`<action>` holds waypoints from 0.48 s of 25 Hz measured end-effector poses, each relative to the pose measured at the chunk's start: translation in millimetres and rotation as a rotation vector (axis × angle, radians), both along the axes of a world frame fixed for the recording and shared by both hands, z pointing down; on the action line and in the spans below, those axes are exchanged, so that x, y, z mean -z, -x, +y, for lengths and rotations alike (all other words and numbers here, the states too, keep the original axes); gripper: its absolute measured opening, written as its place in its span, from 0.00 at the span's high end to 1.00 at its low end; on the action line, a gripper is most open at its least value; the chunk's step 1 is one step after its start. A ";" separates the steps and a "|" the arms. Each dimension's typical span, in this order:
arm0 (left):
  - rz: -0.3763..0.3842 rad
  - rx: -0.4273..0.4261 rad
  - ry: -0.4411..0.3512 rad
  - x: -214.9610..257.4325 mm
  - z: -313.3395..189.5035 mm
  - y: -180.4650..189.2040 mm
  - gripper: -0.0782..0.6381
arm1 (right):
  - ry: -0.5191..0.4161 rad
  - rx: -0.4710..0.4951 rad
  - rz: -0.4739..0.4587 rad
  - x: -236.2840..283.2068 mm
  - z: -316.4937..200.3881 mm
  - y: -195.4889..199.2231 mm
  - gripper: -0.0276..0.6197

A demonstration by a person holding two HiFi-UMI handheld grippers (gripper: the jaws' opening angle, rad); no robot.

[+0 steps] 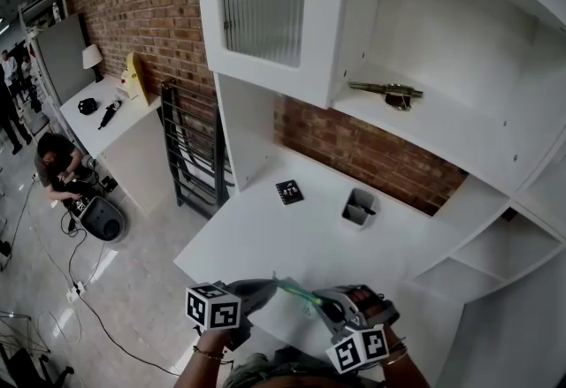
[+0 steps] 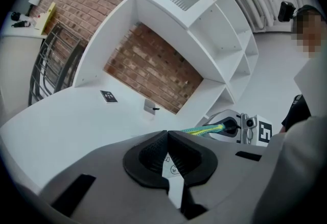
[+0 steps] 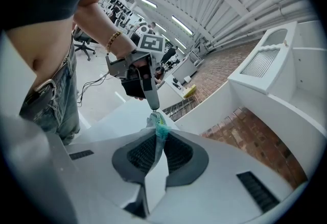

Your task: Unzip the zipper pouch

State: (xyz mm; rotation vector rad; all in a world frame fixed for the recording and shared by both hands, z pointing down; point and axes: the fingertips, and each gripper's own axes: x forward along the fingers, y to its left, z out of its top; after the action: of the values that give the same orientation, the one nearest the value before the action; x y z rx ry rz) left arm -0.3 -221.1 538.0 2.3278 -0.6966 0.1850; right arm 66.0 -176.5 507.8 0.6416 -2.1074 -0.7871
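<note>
While both grippers are meeting low in the middle of the head view, the zipper pouch point(image 1: 296, 292) is hanging in the air between them. It is showing as a narrow teal-green strip with a yellow streak, stretched above the near edge of the white desk point(image 1: 265, 236). The left gripper point(image 1: 268, 285) is pinching the pouch's left end with its jaws pressed tight together. In the left gripper view a scrap of white printed label point(image 2: 172, 167) is showing in the slit between the pads (what part of the pouch it belongs to I cannot tell). The right gripper point(image 1: 323, 307) is clamping the other end. Its jaws are closed on bunched teal fabric, which is poking up past the tips at the centre of the right gripper view.

Higher in the head view, a small black card point(image 1: 289, 192) is lying flat on the desk. A grey cup point(image 1: 359, 208) is standing just to its right, and both are sitting well apart from the pouch. In the upper right, a dark tool point(image 1: 386, 93) is lying on a white shelf point(image 1: 442, 125). At the left edge a person point(image 1: 55, 165) is sitting on the floor.
</note>
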 end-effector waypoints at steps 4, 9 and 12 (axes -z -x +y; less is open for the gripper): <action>-0.003 0.013 -0.004 0.7 -0.3 6.9 0.89 | -0.007 0.000 -0.012 5.3 3.1 -1.4 0.92; 0.032 0.031 0.003 4.4 0.1 11.6 0.89 | -0.009 -0.005 -0.035 9.9 5.2 -5.8 0.92; 0.058 0.045 0.002 9.5 -0.1 14.5 0.89 | -0.013 -0.013 -0.042 12.7 5.3 -9.0 0.92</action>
State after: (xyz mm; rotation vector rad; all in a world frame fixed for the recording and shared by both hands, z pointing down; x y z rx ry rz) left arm -14.8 -221.1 528.4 2.3042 -0.7188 0.0978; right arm 74.9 -171.2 495.1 0.6837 -2.1358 -0.7871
